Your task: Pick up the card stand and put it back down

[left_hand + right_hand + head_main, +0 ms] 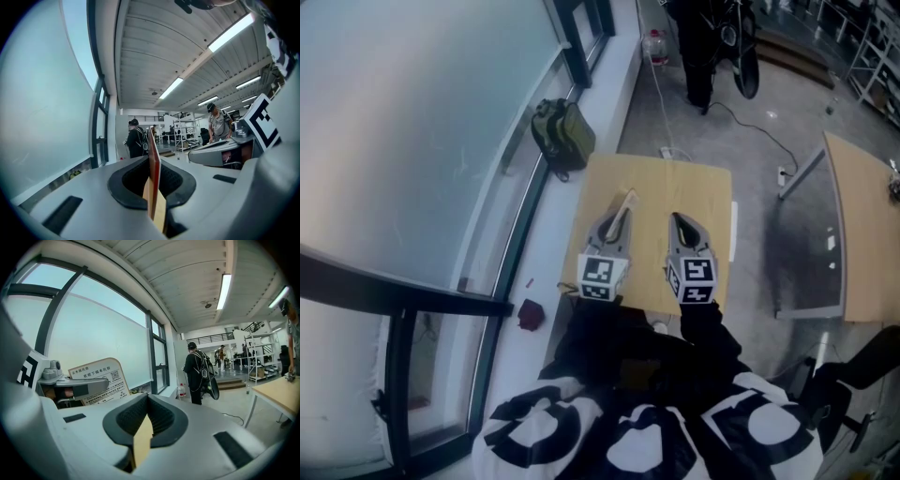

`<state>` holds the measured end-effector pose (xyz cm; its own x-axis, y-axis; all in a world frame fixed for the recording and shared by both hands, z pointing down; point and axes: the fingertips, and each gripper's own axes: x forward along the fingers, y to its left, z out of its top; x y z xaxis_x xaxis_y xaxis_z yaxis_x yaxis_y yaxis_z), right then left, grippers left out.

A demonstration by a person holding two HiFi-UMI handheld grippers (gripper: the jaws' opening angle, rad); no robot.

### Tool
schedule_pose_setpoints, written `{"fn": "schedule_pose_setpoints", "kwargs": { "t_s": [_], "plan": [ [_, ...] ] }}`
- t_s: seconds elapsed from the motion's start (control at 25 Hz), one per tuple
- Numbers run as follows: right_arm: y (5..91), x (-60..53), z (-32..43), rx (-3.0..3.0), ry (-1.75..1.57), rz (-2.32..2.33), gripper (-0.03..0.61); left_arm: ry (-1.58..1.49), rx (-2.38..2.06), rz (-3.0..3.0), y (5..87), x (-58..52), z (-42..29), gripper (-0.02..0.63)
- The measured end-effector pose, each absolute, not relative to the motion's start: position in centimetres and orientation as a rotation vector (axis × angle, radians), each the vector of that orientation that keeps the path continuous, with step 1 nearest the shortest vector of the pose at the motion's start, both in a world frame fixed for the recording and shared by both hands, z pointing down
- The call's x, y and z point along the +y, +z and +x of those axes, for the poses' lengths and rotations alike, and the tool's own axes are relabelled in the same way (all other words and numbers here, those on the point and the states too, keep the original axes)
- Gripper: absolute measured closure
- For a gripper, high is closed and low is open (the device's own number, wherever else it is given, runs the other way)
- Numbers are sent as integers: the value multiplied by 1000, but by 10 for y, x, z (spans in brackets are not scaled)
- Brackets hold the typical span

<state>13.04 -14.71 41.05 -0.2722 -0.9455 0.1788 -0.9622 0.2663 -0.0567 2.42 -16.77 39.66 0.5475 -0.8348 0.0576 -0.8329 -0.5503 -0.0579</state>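
**Card Stand Clamped in Left Claw**

We find the left gripper (152, 164) pinching the card stand (154, 187). The stand is a thin, flat wooden panel with a rounded top and a printed face, and it sits edge-on between textured black pads (133, 180). Just right of it, the right gripper (147, 401) is pressed together and holds nothing. Beneath both claws lies the smooth wooden table (698, 192). Its far edge runs ahead of them, and grey floor (769, 234) lies to the right.
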Motion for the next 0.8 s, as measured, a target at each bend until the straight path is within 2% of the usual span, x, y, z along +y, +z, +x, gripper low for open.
{"fn": "schedule_pose_setpoints", "kwargs": {
  "t_s": [0.8],
  "plan": [
    [479, -141, 52, -2475, 388, 1478, 561, -255, 1720, -2800, 481, -139, -55, 592]
  ]
}}
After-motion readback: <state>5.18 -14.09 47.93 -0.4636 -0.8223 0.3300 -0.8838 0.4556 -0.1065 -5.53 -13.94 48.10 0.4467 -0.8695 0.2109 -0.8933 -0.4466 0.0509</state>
